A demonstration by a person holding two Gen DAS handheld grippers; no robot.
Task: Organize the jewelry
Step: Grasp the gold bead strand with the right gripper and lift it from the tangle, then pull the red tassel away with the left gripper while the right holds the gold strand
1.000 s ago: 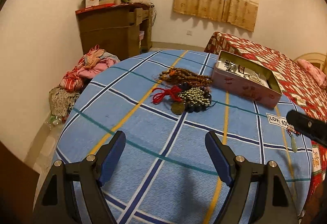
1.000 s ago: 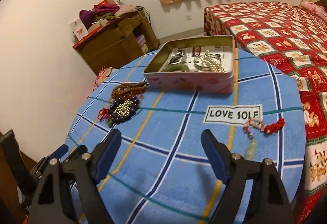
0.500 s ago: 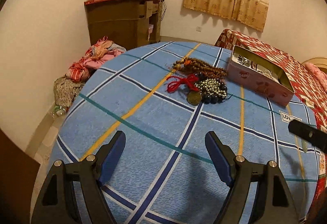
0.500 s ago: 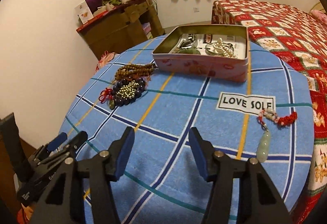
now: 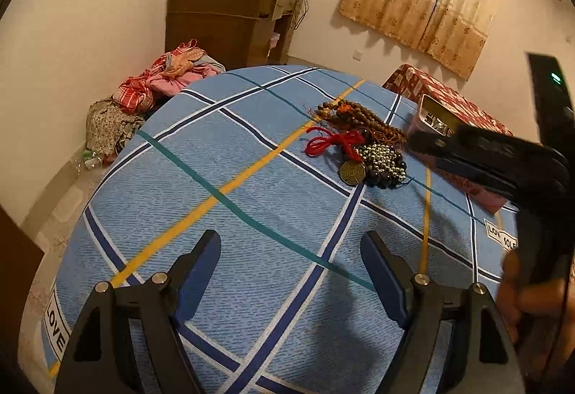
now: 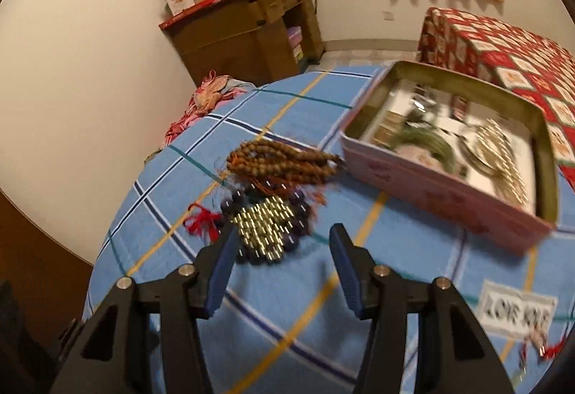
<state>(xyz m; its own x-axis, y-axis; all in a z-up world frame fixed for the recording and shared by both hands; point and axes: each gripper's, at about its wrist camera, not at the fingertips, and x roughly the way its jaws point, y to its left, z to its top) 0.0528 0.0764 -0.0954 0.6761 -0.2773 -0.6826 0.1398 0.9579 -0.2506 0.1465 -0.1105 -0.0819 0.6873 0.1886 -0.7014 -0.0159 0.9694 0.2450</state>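
We see one heap of jewelry on the checked blue cloth of the round bench (image 5: 230, 200): a brown wooden bead strand (image 6: 284, 162), a cluster of shiny metal beads (image 6: 267, 227) ringed by dark beads, a red cord (image 5: 332, 141) and one brass octagonal medallion (image 5: 353, 173). Our right gripper (image 6: 284, 262), fingers spread and empty, hovers with the metal cluster at 12 o'clock just beyond the tips. One rectangular pink tin (image 6: 445, 178) sits at 2 o'clock. Our left gripper (image 5: 291, 277) is spread wide, well short of the heap.
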